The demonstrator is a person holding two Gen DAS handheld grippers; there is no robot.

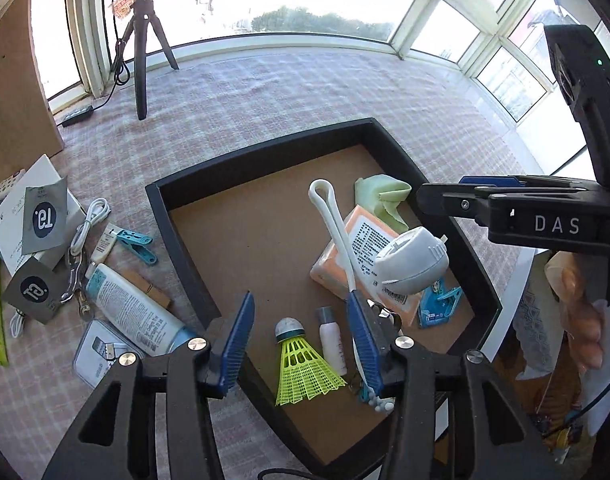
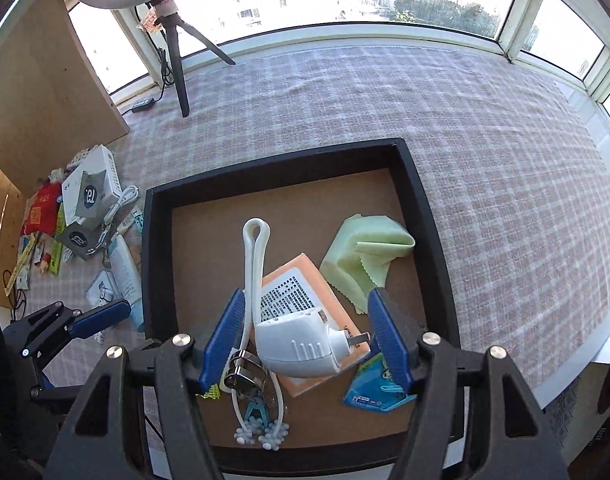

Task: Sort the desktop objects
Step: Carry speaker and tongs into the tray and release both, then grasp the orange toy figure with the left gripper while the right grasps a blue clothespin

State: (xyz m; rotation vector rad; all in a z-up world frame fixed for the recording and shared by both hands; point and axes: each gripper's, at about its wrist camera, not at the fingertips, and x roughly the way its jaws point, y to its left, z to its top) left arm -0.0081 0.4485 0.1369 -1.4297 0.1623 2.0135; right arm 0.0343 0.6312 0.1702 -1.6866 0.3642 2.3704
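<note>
We note both grippers spread wide, gripping nothing, left gripper [image 1: 301,344] over the black-walled cardboard-floored tray's [image 2: 421,208] near-left corner, right gripper [image 2: 305,344] above the white plastic plug adapter [image 2: 301,344] lying on the orange box [image 2: 301,280] inside it.

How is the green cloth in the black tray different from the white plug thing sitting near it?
The green cloth is soft, flat and loosely folded, with zigzag edges; the white plug is a hard, rounded shell with metal prongs. The cloth lies directly on the tray floor toward the far right corner, while the plug is perched on an orange pack, nearer the right gripper, between its open fingers. Both are inside the tray, and neither is gripped.
</note>
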